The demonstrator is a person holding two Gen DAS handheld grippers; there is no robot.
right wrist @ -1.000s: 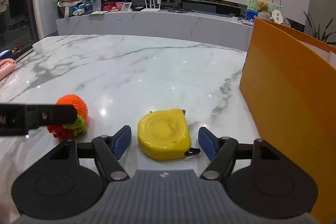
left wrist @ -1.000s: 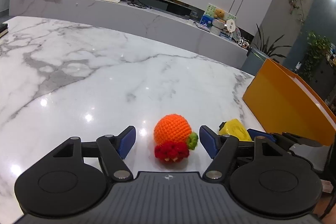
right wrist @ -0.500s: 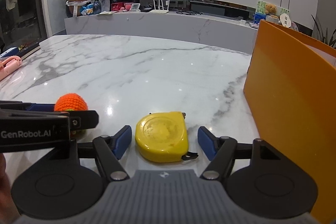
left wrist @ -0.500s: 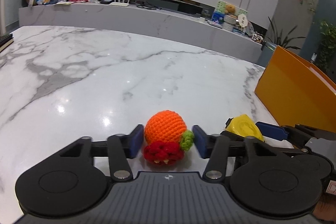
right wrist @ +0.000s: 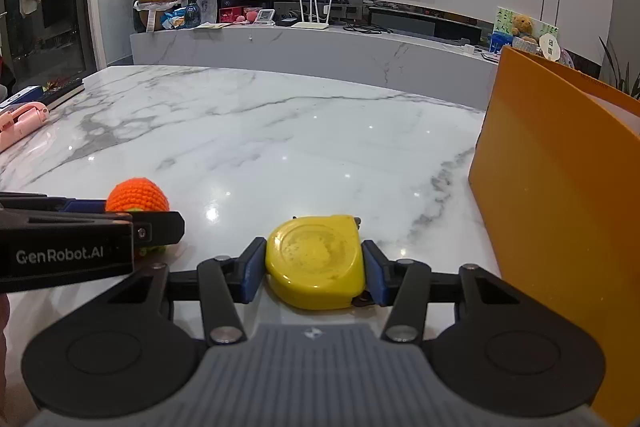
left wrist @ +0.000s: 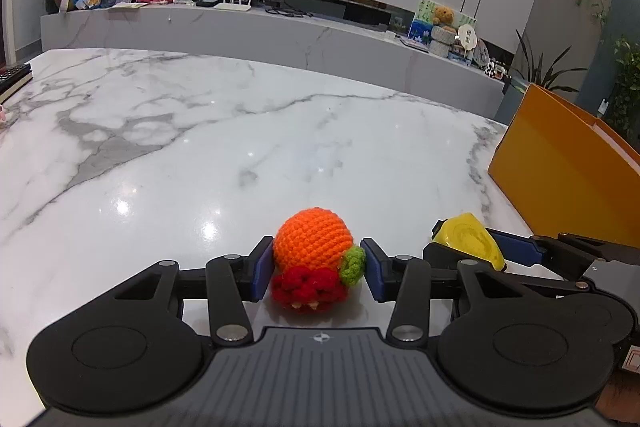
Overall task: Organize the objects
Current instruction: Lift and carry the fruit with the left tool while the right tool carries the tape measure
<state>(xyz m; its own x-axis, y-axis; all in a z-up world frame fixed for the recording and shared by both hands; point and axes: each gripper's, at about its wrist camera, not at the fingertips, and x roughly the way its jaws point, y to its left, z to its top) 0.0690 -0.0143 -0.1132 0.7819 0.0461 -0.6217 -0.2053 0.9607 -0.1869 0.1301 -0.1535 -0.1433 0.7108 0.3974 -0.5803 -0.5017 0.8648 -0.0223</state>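
Observation:
My left gripper (left wrist: 316, 273) is shut on an orange crocheted toy (left wrist: 312, 247) with a red base and a green leaf, low over the white marble table (left wrist: 200, 147). My right gripper (right wrist: 314, 273) is shut on a yellow tape measure (right wrist: 316, 259), its blue pads pressed on both sides. In the right wrist view the left gripper (right wrist: 80, 239) comes in from the left with the toy (right wrist: 138, 197). In the left wrist view the tape measure (left wrist: 468, 241) shows at the right between the right gripper's fingers (left wrist: 516, 253).
An orange open box (right wrist: 560, 187) stands at the table's right edge, also in the left wrist view (left wrist: 568, 171). A pink object (right wrist: 22, 121) and a dark book (left wrist: 14, 79) lie at the far left. A long marble console (left wrist: 280, 39) runs behind the table.
Both grippers have closed from open: the left on the crocheted toy, the right on the tape measure. Both have also moved forward a little around their objects.

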